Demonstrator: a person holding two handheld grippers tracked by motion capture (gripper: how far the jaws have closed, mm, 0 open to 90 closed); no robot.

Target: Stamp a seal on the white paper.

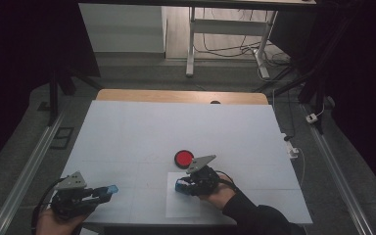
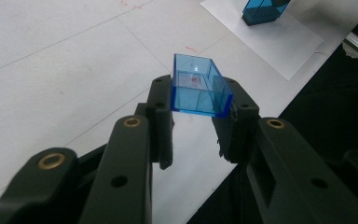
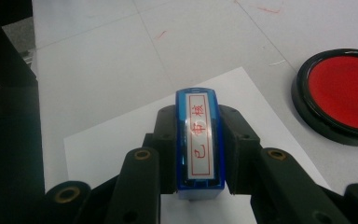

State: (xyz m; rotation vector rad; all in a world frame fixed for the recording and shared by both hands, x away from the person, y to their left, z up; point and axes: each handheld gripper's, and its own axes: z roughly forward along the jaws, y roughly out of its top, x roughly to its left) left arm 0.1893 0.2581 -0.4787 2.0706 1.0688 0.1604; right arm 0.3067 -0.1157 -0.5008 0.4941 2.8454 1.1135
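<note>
High view: left gripper [image 1: 108, 190] at the near-left table [image 1: 127, 132] edge, clamped on a clear blue cap [image 1: 111, 189]. Right gripper [image 1: 180, 185] over a white paper sheet [image 1: 186, 208], gripping a blue stamp [image 1: 181, 186]; round red ink pad [image 1: 183, 158] just beyond.

Left gripper view: hollow, boxy, translucent plastic cap [image 2: 199, 86] pinched between the jaw tips, open side facing the camera.

Right gripper view: narrow glossy stamp [image 3: 199, 142] with a red-lettered white label, squeezed between both jaws above the sheet [image 3: 116, 144]; black-rimmed pad [image 3: 342, 93] at right.

Blue stamp [image 3: 199, 142], clear blue cap [image 2: 199, 86], red ink pad [image 3: 341, 91].
</note>
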